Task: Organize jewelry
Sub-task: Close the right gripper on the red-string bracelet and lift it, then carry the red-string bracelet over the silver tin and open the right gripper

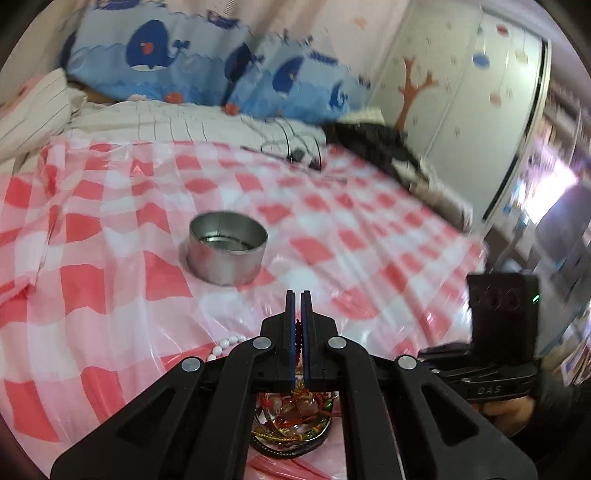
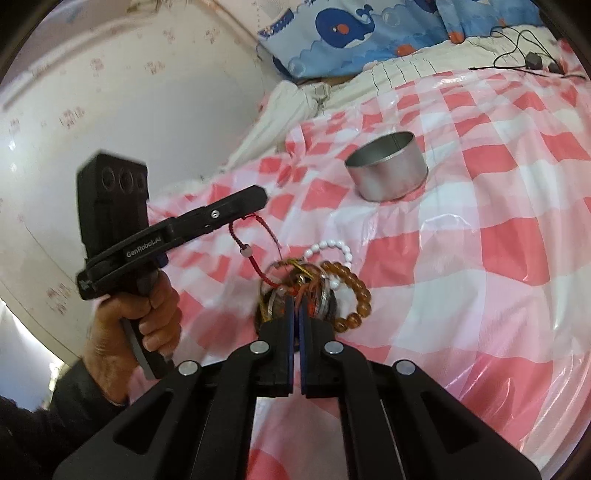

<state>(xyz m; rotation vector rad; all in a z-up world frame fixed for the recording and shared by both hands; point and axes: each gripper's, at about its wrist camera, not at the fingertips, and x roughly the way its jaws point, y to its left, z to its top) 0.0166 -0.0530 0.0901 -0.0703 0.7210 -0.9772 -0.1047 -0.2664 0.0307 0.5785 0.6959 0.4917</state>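
Up close, a bed is covered by a glossy, wrinkled plastic sheet (image 1: 332,206) checked in red and white. A round, shallow metal tin (image 1: 226,245), smooth and silver, stands open on it.

From the left wrist camera, the left tongs (image 1: 298,295) are nearly closed, pinching a red braided cord bracelet (image 1: 298,334) between blue-padded jaws. The tin sits beyond the tips, toward 11 o'clock, well apart. Below the tongs, at 6 o'clock, lies a tangled pile of jewelry (image 1: 291,413): pinkish polished stones, coloured threads and a dark band. White pearl-like beads (image 1: 225,342) peek out at 9 o'clock beside the linkage. The right tongs' handle (image 1: 498,376) shows at 3 o'clock.

From the right wrist camera, the right tongs (image 2: 295,308) are almost closed, tips at the jewelry pile (image 2: 295,291); whether they grip a strand cannot be told. A bracelet of round amber beads (image 2: 354,291) lies just beside the pile at 2 o'clock, a white bead loop (image 2: 332,251) at 12 o'clock. The left tongs (image 2: 258,194), at 10 o'clock and held by a hand (image 2: 140,314), lift the red cord (image 2: 240,236), whose other end trails into the pile. The tin (image 2: 388,166) stands at 1 o'clock, well apart.

Open sheet spreads wide to the right. Whale-print pillows (image 2: 351,29) and black cables (image 2: 524,55) border the far edge; a wall closes the left.
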